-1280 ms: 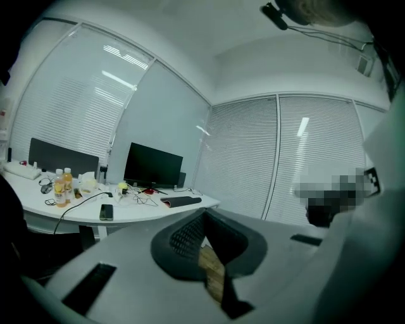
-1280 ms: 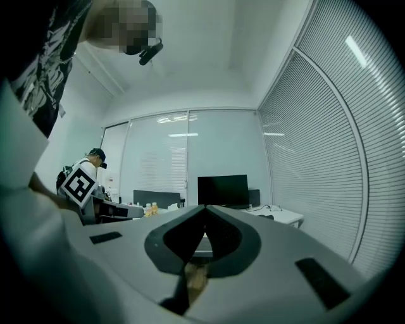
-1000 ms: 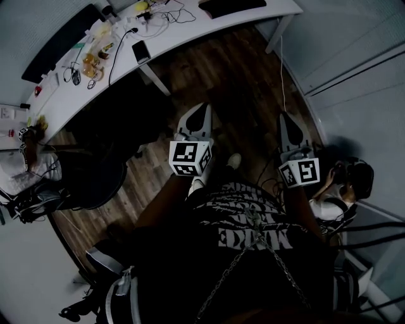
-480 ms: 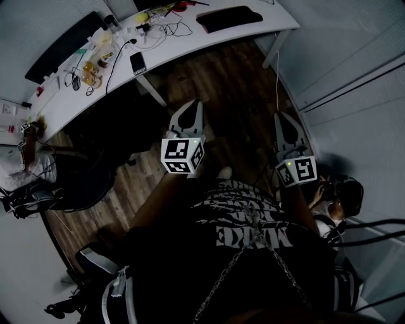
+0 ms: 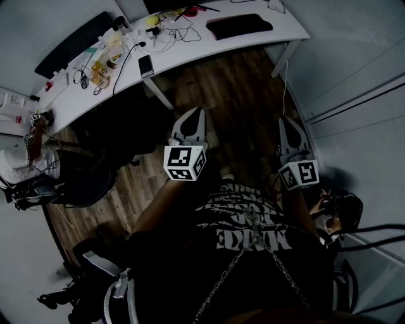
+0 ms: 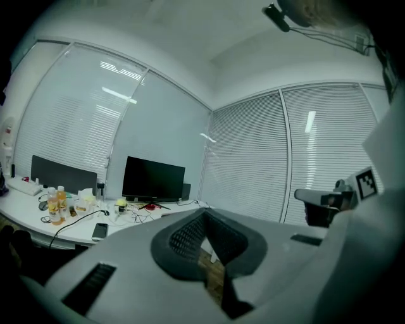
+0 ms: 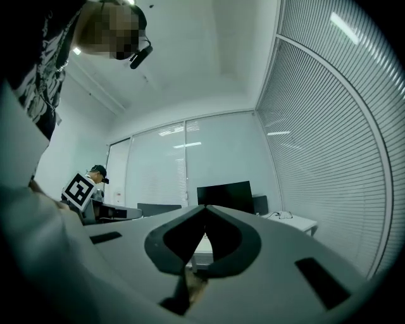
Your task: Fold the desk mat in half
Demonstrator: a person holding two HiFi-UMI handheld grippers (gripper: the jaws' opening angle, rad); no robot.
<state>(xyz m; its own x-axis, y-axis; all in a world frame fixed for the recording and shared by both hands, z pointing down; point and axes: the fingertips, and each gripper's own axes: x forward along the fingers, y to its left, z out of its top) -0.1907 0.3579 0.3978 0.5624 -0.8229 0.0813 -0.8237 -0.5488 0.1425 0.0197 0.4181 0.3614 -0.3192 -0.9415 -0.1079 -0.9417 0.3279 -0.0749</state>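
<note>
Left gripper (image 5: 197, 112) and right gripper (image 5: 286, 121) both clamped shut, nothing held. I carried them slightly closer to desk (image 5: 202, 45) over last second. Desk mat (image 5: 239, 26) lay flat on desk's right end, untouched - fold not started.

clutter (image 5: 100, 68) on the desk (image 5: 196, 44) too small to name — monitor (image 5: 166, 4) cut by the top edge.
</note>
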